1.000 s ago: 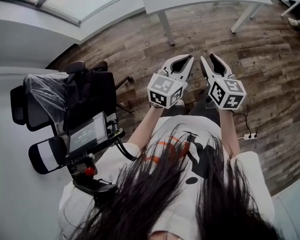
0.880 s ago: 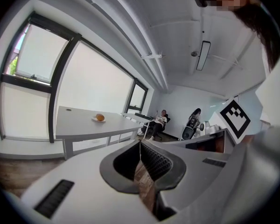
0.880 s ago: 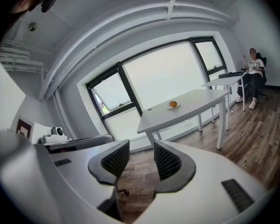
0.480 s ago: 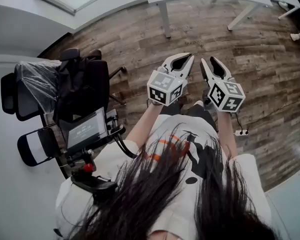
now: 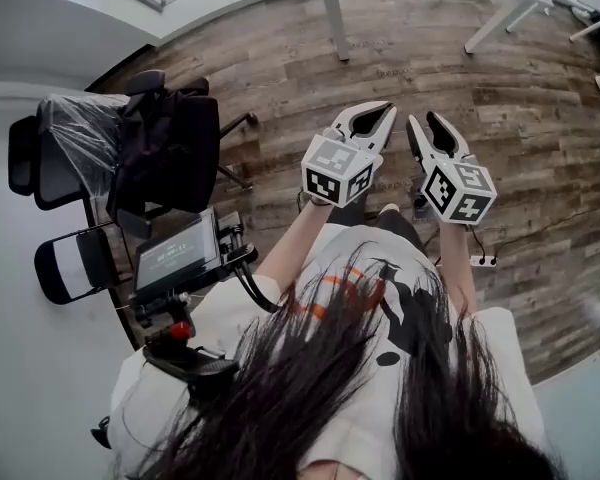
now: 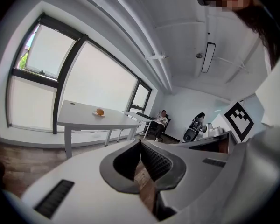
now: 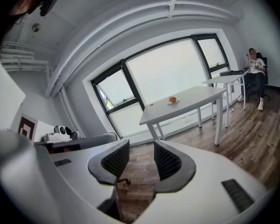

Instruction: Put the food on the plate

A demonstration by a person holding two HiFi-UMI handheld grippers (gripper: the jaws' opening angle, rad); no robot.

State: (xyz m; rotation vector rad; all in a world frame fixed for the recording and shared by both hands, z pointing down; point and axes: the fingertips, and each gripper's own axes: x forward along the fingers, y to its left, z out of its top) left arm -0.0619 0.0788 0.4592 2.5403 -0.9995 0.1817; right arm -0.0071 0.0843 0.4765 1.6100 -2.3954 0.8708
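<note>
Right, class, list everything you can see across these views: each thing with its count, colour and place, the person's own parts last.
tables: at least two, white, along the windows
plate: one, pale, on the nearer table
food: one piece, orange, on the plate
windows: a row, black-framed, behind the tables
office chairs: at least two, black, on the person's left
screen: one, dark, beside the chairs
power strip: one, white, on the floor
floor: brown wood planks
seated person: one, white top, far end of room
left gripper: white, jaws together, empty
right gripper: white, jaws apart, empty
</note>
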